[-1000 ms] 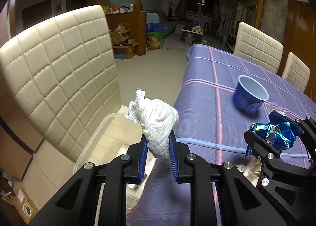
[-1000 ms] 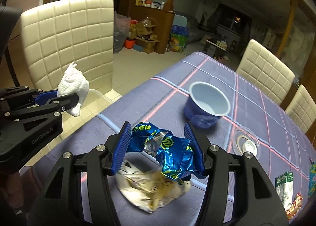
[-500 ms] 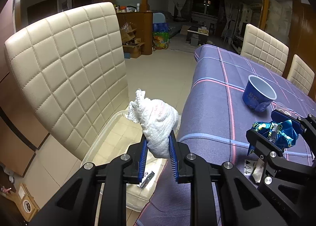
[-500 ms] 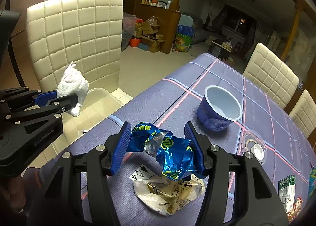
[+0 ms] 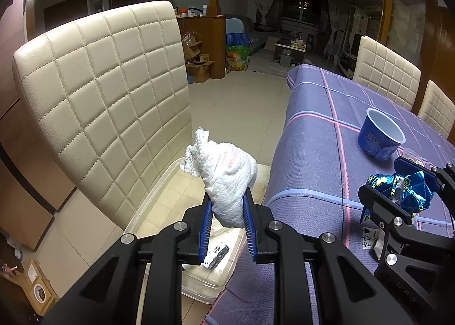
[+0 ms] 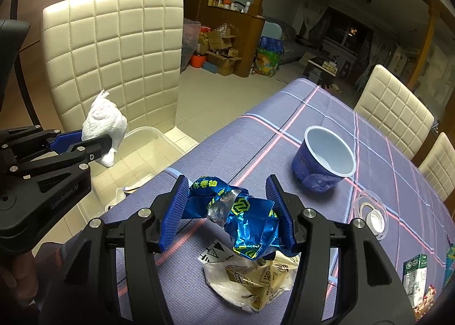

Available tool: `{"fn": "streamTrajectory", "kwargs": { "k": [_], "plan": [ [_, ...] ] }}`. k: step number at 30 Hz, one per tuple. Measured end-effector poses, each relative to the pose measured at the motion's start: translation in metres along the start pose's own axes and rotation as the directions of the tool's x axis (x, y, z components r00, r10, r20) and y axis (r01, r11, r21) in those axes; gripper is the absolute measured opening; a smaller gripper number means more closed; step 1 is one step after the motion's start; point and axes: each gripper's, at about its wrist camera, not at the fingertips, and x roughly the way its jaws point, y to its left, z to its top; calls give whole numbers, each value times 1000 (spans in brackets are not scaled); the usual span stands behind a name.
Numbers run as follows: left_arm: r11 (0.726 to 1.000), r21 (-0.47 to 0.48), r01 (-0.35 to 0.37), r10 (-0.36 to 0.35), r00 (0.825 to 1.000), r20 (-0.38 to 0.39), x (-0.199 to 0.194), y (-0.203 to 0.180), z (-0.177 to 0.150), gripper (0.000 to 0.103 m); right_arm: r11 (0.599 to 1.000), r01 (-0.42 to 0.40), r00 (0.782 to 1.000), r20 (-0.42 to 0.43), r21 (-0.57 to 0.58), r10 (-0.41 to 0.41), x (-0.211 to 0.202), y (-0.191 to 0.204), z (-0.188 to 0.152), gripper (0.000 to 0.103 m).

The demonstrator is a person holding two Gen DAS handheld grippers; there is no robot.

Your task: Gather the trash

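My left gripper (image 5: 226, 200) is shut on a crumpled white tissue (image 5: 224, 174) and holds it in the air over a clear plastic bin (image 5: 150, 197) on the floor, between the chair and the table edge. The bin has a few scraps in it. My right gripper (image 6: 227, 182) is shut on a crumpled blue foil wrapper (image 6: 241, 219), held just above the tablecloth near the table's edge. The right wrist view also shows the left gripper (image 6: 93, 140) with the tissue (image 6: 105, 123) above the bin (image 6: 153, 137). In the left wrist view the right gripper (image 5: 398, 180) appears at the right.
A crumpled cream wrapper (image 6: 250, 282) lies under the right gripper on the purple checked tablecloth (image 6: 398, 182). Farther off are a blue paper cup (image 6: 324, 163), a clear lid (image 6: 372, 214) and a small carton (image 6: 415, 271). A cream quilted chair (image 5: 99, 97) stands close on the left of the bin.
Both grips are unchanged. Both views have drifted a little to the left: the cup and the cream wrapper sit further right, and more of the bin shows below the left gripper.
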Motion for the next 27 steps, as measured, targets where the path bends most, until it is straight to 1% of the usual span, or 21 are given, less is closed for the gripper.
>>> {"fn": "streamTrajectory", "kwargs": {
  "k": [27],
  "plan": [
    [1000, -11, -2, 2, 1000, -5, 2, 8, 0, 21, 1000, -6, 1000, 1, -21, 6, -1, 10, 3, 58]
  ]
}}
